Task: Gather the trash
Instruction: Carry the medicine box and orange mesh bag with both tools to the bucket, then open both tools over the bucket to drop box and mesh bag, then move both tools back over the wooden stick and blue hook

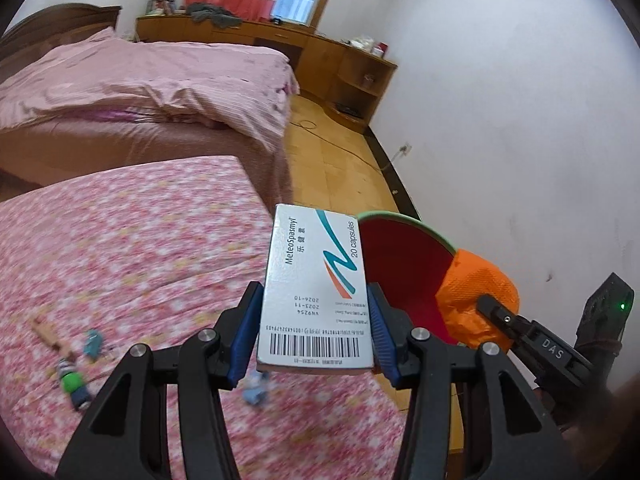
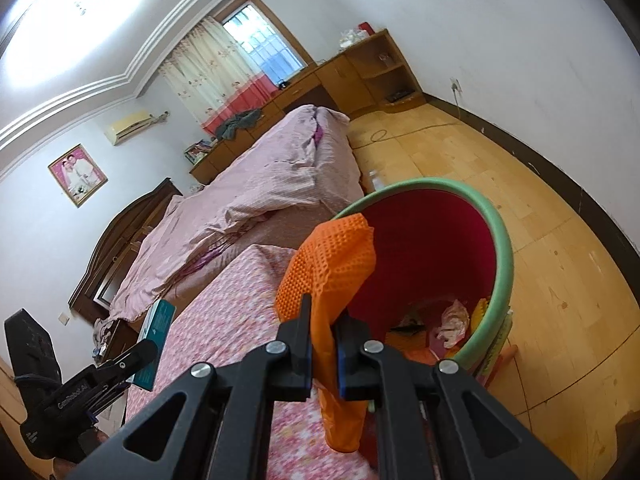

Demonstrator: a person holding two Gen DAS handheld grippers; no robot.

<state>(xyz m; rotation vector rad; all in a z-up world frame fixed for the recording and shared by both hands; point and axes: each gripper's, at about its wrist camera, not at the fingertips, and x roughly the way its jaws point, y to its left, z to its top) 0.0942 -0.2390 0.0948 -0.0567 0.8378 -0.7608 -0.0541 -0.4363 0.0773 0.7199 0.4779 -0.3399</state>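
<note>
My left gripper (image 1: 314,320) is shut on a white MeteoSpasmyl medicine box (image 1: 316,288), held upright above the edge of the pink floral bed (image 1: 120,260). The box also shows in the right wrist view (image 2: 154,344). My right gripper (image 2: 322,344) is shut on a crumpled orange textured glove (image 2: 332,264), held at the near rim of a red bin with a green rim (image 2: 502,240). The bin holds crumpled paper and other scraps (image 2: 452,320). In the left wrist view the bin (image 1: 404,264) is just right of the box, with the glove (image 1: 476,292) and right gripper beside it.
Small toys (image 1: 74,380) and a blue scrap (image 1: 256,388) lie on the floral bed. A bed with a pink quilt (image 1: 140,84) stands behind. Wooden cabinets (image 1: 344,64) line the far wall. A wooden floor (image 2: 540,220) with a cable runs along the white wall.
</note>
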